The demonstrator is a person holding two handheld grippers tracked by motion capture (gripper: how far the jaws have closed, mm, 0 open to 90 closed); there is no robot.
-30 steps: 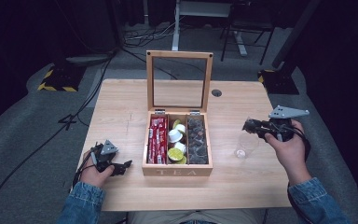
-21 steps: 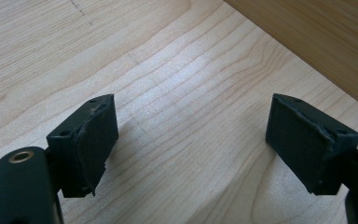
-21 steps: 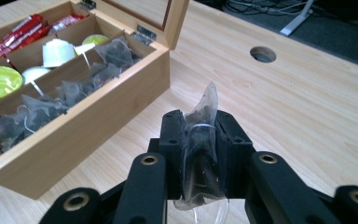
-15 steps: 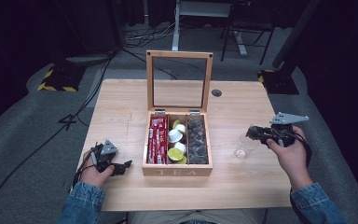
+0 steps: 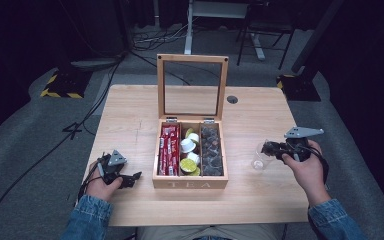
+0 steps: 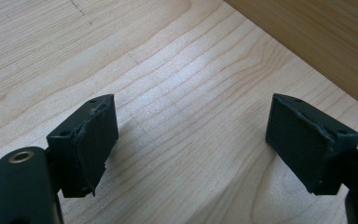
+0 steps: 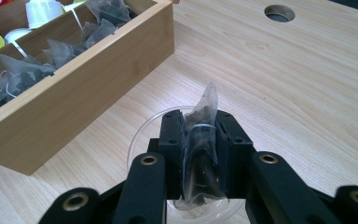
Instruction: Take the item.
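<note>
My right gripper [image 7: 200, 140] is shut on a translucent pyramid tea bag [image 7: 204, 116], squeezed flat between its black pads. It hangs just over the rim of a clear plastic cup [image 7: 142, 135]. In the high view the right gripper [image 5: 270, 148] and the cup [image 5: 259, 159] are right of the open wooden tea box [image 5: 190, 182]. The box holds red packets [image 5: 168, 150], white and green capsules [image 5: 188, 155] and dark tea bags [image 5: 211, 150]. My left gripper [image 5: 130, 179] rests open on the table left of the box, its pads [image 6: 95, 140] wide apart with bare wood between them.
The box's glass lid [image 5: 192, 85] stands upright at the back. A round cable hole [image 5: 232, 99] sits in the table behind the box on the right. The box's side wall [image 7: 74, 93] lies close to the left of the cup.
The right hand has sunk with the tea bag, from above the cup down to its rim. The left hand has stayed put.
</note>
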